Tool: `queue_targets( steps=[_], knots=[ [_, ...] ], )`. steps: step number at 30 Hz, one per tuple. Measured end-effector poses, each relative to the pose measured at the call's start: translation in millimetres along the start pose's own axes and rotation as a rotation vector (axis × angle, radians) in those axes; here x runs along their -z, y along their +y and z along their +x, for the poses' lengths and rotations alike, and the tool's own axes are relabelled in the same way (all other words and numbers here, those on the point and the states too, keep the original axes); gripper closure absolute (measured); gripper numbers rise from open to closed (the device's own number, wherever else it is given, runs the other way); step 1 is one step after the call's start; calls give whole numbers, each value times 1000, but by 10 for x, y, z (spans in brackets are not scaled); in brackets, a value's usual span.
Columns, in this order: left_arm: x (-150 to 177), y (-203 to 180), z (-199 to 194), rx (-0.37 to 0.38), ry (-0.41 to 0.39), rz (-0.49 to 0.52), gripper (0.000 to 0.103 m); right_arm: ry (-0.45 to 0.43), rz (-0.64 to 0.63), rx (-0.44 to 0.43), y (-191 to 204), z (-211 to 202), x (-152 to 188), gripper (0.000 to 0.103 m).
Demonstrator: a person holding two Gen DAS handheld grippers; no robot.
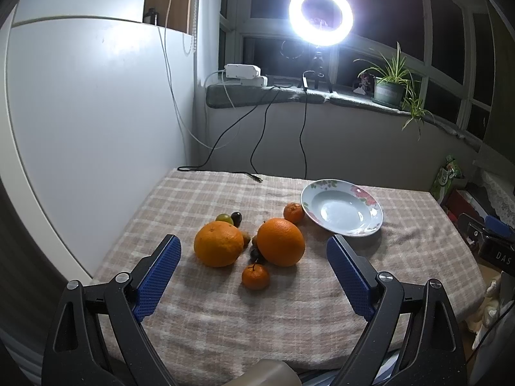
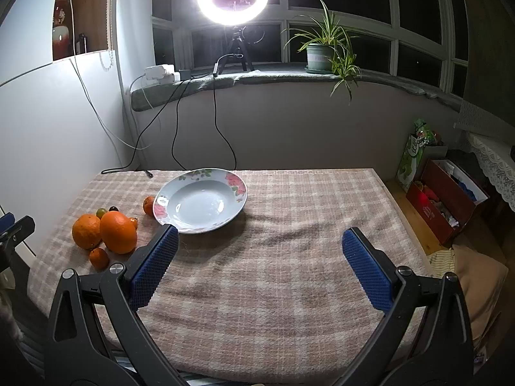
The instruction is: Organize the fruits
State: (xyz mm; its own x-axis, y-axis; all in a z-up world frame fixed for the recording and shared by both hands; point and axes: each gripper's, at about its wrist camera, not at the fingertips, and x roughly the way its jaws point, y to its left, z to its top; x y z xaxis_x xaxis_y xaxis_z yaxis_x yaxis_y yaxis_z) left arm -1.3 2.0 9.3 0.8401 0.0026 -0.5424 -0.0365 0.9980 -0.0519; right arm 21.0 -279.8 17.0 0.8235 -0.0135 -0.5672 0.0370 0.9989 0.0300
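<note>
Two large oranges (image 1: pixel 218 243) (image 1: pixel 280 242) lie side by side on the checked cloth, with a small mandarin (image 1: pixel 255 276) in front, another mandarin (image 1: pixel 293 213) by the plate, and small dark and green fruits (image 1: pixel 224 218) behind and between them. A floral plate (image 1: pixel 373 207) stands empty to the right. My left gripper (image 1: pixel 254 247) is open and empty, just short of the oranges. In the right wrist view my right gripper (image 2: pixel 260 238) is open and empty over bare cloth, with the plate (image 2: pixel 236 197) ahead and the oranges (image 2: pixel 118 232) to the left.
A ring light (image 1: pixel 321 15) on a tripod, a power strip (image 1: pixel 242 71) and a potted plant (image 1: pixel 389 88) stand on the windowsill. Cables (image 1: pixel 257 151) hang onto the table's back edge. A white panel (image 1: pixel 80 128) is at left; boxes (image 2: pixel 447 199) sit on the floor at right.
</note>
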Motion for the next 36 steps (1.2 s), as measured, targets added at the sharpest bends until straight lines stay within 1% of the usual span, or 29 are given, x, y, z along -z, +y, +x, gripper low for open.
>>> queue_targets(
  steps=[36],
  knots=[
    [10,-39,-10,-1,-3,4,11,-6,-1,-2,6,-23,10,0]
  ],
)
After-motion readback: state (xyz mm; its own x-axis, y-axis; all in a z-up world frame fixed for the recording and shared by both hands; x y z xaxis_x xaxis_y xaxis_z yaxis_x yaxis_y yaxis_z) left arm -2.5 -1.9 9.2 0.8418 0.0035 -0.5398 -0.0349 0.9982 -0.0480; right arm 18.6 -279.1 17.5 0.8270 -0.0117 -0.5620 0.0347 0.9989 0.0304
